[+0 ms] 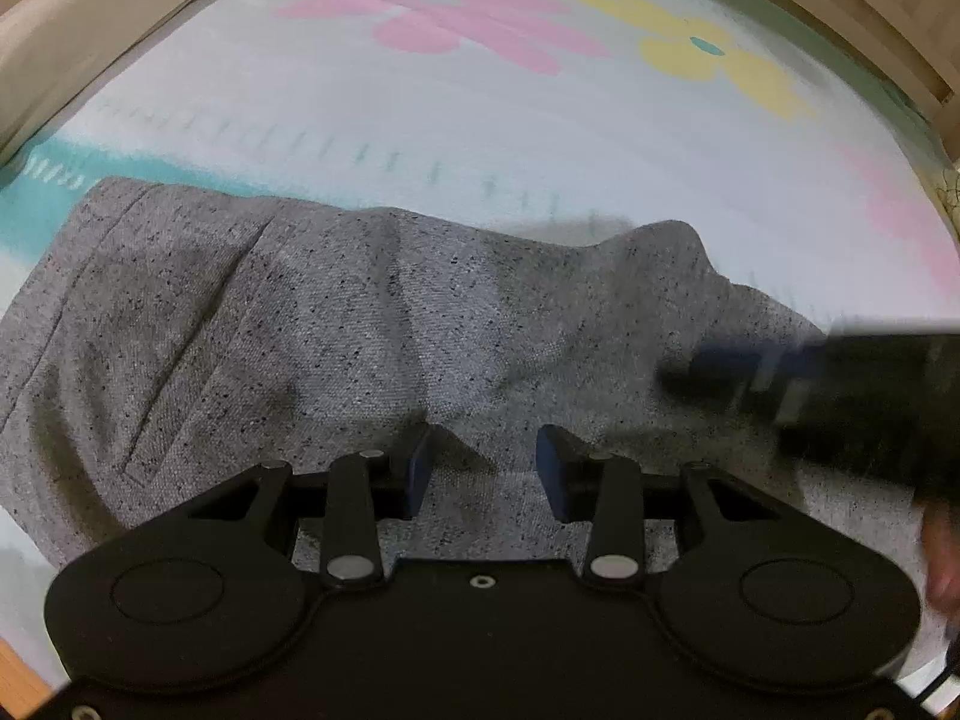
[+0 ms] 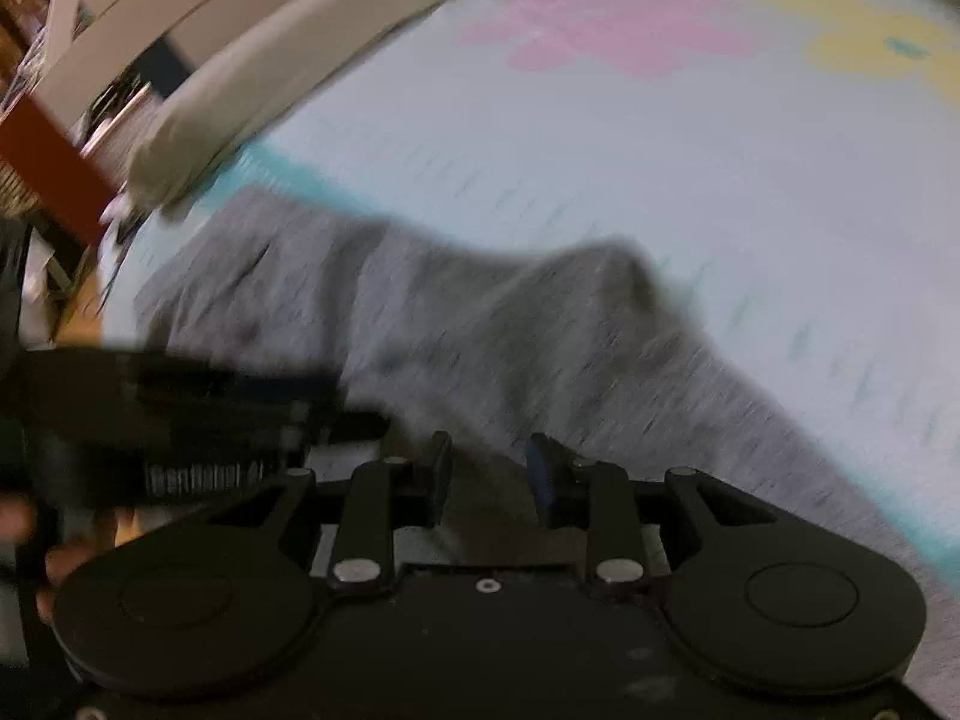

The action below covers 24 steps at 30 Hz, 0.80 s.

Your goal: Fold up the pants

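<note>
Grey speckled pants (image 1: 336, 330) lie spread on a pale bed cover, rumpled into a raised fold at the far edge; they also show in the blurred right wrist view (image 2: 510, 336). My left gripper (image 1: 483, 468) is open just above the cloth, with grey fabric showing between its blue-padded fingers (image 1: 417, 468). My right gripper (image 2: 489, 474) is open too, low over the pants, with nothing held. The right gripper shows as a dark blurred shape (image 1: 840, 396) at the right of the left wrist view. The left gripper shows as a dark shape (image 2: 180, 420) at the left of the right wrist view.
The bed cover (image 1: 480, 138) is pale blue with pink and yellow flower prints and a teal band. A beige pillow (image 1: 78, 42) lies along the far left. A wooden bed frame (image 1: 888, 12) runs at the far right. Furniture and clutter (image 2: 54, 120) stand beyond the bed's left side.
</note>
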Each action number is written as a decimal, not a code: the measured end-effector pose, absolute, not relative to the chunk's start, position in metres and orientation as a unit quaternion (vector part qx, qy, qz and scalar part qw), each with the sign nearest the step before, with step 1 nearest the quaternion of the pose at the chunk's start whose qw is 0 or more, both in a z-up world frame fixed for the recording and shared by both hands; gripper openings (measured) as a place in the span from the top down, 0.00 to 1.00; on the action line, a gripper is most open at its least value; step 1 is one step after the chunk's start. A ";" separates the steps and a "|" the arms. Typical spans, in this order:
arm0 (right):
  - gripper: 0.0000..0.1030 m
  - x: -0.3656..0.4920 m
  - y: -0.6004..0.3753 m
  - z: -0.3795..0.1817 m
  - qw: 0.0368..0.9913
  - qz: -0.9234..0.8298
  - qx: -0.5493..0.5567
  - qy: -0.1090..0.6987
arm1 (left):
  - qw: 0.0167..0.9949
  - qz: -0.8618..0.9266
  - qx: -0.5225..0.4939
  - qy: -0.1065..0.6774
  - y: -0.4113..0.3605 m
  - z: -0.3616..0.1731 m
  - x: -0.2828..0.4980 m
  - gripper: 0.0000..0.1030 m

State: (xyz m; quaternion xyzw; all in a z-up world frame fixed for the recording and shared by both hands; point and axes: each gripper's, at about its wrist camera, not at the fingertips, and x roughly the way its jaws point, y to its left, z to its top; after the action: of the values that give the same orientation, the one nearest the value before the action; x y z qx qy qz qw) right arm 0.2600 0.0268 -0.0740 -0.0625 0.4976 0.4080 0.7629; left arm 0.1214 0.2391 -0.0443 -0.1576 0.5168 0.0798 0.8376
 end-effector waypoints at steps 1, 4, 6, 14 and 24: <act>0.71 0.264 0.025 -0.066 0.780 0.401 -0.050 0.478 | 0.838 0.079 -0.159 0.516 0.239 -0.044 0.121 0.52; 0.70 0.282 0.022 -0.054 0.808 0.367 -0.022 0.460 | 0.837 0.079 -0.165 0.515 0.242 -0.045 0.118 0.52; 0.69 0.294 0.024 -0.057 0.812 0.348 -0.012 0.469 | 0.836 0.081 -0.166 0.516 0.240 -0.046 0.117 0.52; 0.65 0.282 0.043 -0.093 0.723 0.407 -0.035 0.557 | 0.832 0.083 -0.182 0.518 0.243 -0.046 0.110 0.52; 0.65 0.316 0.046 -0.106 0.729 0.346 0.094 0.583 | 0.834 0.081 -0.173 0.517 0.239 -0.045 0.106 0.52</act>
State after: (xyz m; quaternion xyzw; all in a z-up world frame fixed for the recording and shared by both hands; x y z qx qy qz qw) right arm 0.3157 0.0457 -0.1061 0.0939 0.5828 0.3462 0.7292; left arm 0.1055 0.2394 -0.0450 -0.1729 0.5170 0.0811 0.8344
